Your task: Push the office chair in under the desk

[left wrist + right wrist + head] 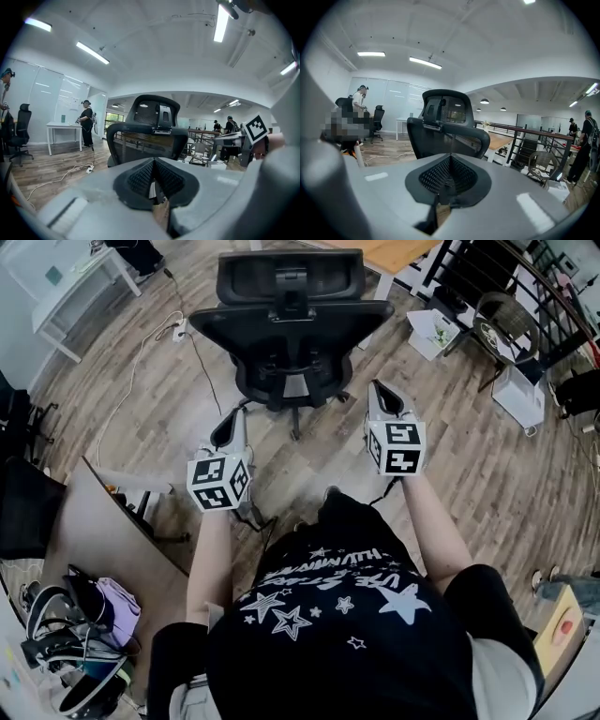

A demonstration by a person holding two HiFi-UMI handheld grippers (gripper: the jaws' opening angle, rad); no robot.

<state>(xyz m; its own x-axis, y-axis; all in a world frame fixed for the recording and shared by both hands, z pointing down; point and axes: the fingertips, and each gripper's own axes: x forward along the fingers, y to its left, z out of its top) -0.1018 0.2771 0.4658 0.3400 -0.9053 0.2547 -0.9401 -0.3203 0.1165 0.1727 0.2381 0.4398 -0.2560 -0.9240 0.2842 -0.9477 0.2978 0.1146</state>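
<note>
A black mesh office chair (pixel 291 324) stands on the wood floor with its back towards me, also filling the middle of the left gripper view (pixel 150 133) and the right gripper view (pixel 445 131). Beyond it is the light wooden desk (pixel 394 251), whose top shows past the chair (pixel 499 140). My left gripper (pixel 232 423) is shut and empty, a short way short of the chair's base. My right gripper (pixel 382 395) is also shut and empty, level with the chair's right side and apart from it. In their own views both pairs of jaws (pixel 153 164) (pixel 450 161) meet with nothing between them.
A white table (pixel 75 282) stands at the far left, with a cable and power strip (pixel 178 329) on the floor. A wicker chair (pixel 502 329), a white box (pixel 520 395) and a black railing (pixel 525 277) are at the right. A brown tabletop (pixel 103 540) with bags is near left.
</note>
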